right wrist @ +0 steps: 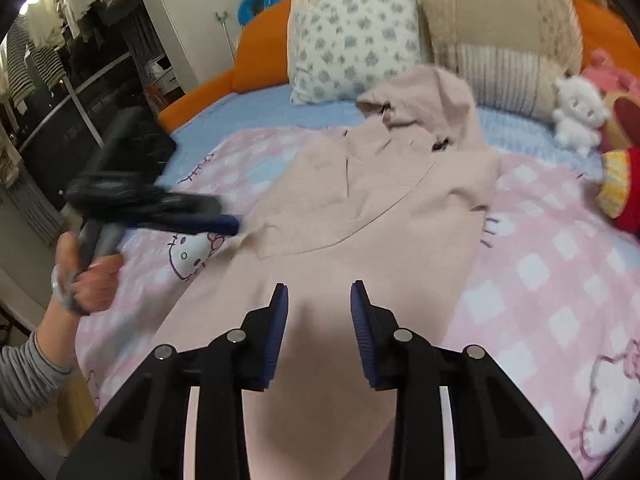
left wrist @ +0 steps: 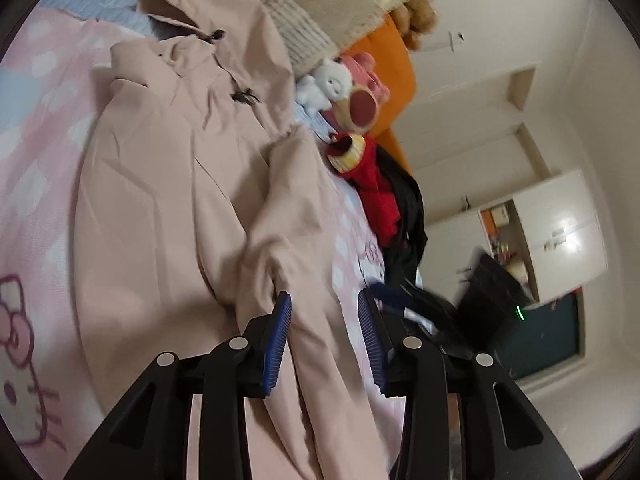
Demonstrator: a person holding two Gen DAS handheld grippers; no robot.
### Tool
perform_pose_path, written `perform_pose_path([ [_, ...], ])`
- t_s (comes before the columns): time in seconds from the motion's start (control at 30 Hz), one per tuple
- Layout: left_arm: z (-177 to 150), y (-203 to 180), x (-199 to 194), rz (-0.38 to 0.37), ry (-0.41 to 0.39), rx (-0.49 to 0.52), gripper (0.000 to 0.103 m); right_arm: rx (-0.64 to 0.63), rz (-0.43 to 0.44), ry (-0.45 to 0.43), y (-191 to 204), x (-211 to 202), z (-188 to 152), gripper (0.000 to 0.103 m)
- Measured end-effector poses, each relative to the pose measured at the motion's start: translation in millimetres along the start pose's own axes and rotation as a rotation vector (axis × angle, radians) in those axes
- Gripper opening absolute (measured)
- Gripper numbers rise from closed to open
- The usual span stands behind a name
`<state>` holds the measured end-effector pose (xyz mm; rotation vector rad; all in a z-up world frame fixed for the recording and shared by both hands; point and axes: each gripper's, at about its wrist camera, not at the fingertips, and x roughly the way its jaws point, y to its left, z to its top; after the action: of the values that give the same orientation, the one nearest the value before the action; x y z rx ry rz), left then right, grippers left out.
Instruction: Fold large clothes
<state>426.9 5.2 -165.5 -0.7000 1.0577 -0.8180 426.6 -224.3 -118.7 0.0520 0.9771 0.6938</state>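
left wrist view: left gripper point(left wrist: 324, 320) jaws part-open, gripping nothing, over a sleeve of the pink coat point(left wrist: 168, 184) spread on the bed point(left wrist: 36, 128). right wrist view alone shows the hand point(right wrist: 94, 276) holding it; right gripper point(right wrist: 319, 312), also part-open and empty, above the coat's hem. motion blurs the left gripper there.
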Motion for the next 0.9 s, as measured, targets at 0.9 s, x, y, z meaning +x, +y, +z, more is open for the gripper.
perform_pose_path([
  [0.9, -187, -60, -6, 0.288, 0.461, 0.269, 0.033, -0.504, 0.453, 0.546, 190, -40, -206, 0.036],
])
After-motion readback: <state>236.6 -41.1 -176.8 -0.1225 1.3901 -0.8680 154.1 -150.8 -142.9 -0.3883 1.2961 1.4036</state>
